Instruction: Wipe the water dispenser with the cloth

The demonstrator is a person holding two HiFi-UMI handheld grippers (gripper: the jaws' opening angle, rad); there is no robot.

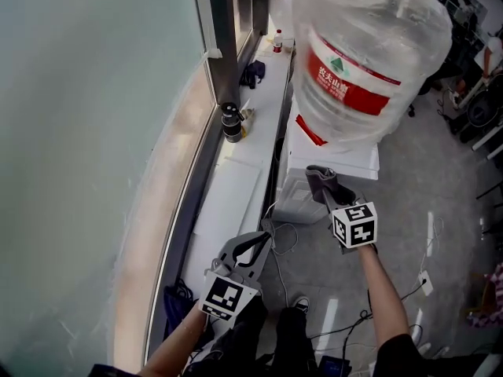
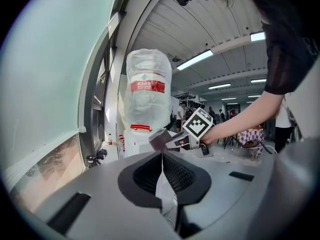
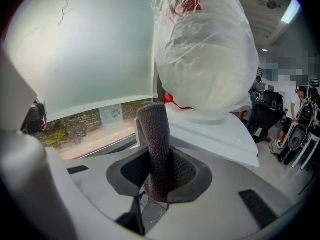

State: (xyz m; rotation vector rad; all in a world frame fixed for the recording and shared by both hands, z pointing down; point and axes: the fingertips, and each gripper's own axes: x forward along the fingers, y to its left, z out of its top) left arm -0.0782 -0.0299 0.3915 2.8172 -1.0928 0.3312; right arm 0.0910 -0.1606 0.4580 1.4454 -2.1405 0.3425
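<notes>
Now, cloth (image 1: 318,179) clamped near the water dispenser (image 1: 354,163).
Head view: my right tongs (image 1: 330,193) grip it at its white corner; window ledge (image 1: 236,187) left, open floor (image 1: 440,210) right. Left gripper view: left tongs (image 2: 162,156) together, empty. Right gripper view: dark grey cloth upright, folded, near the wrapped bottle (image 3: 205,49).

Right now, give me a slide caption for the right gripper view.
Right gripper shut on a grey cloth, facing the white dispenser and its plastic-wrapped bottle.
</notes>
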